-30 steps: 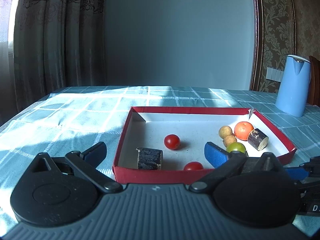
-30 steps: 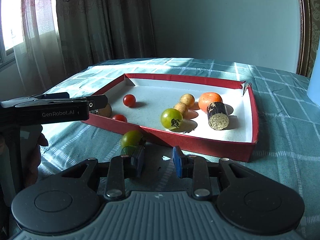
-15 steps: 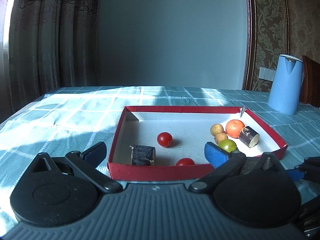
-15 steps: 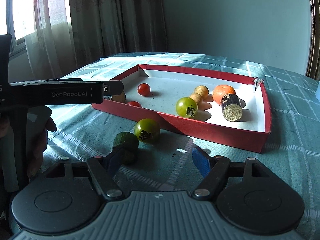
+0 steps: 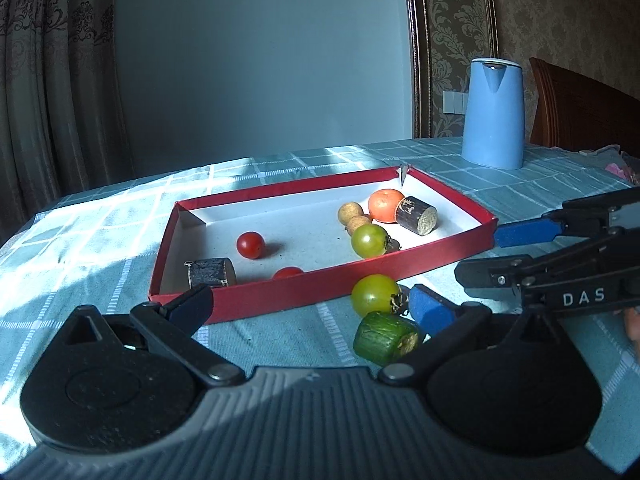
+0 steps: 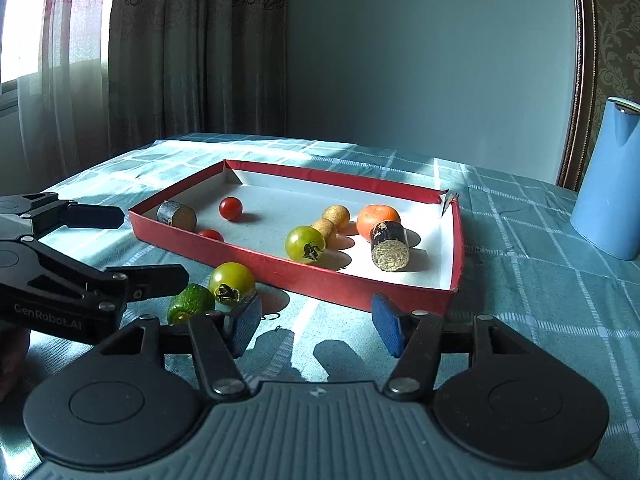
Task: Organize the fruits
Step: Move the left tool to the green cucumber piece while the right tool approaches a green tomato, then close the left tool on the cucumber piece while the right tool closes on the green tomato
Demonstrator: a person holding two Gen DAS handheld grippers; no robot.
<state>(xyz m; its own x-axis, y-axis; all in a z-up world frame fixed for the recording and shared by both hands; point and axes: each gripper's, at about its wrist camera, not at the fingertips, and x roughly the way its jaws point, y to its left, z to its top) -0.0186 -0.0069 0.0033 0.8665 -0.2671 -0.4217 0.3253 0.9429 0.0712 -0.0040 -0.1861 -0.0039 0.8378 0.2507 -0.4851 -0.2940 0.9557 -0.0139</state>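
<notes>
A red tray [image 5: 320,288] [image 6: 304,278] with a white floor holds two red cherry tomatoes [image 5: 250,245], a green tomato [image 5: 369,240], an orange [image 5: 385,205], two small tan fruits [image 5: 350,213] and two dark cut pieces [image 5: 416,220]. In front of it on the cloth lie a green tomato [image 5: 375,294] [image 6: 231,282] and a cucumber piece [image 5: 385,338] [image 6: 190,304]. My left gripper [image 5: 310,308] is open and empty, its right finger beside both. My right gripper [image 6: 314,326] is open and empty, just right of them.
A blue kettle [image 5: 493,114] [image 6: 610,180] stands at the back right of the checked teal tablecloth [image 5: 100,248]. Curtains hang at the left. A wooden chair back [image 5: 580,116] is at the far right. The two grippers are close together in front of the tray.
Both grippers pulled back and rose. My right gripper opened wide and left the green tomato and cucumber piece on the cloth. My left view swung right, so these now show.
</notes>
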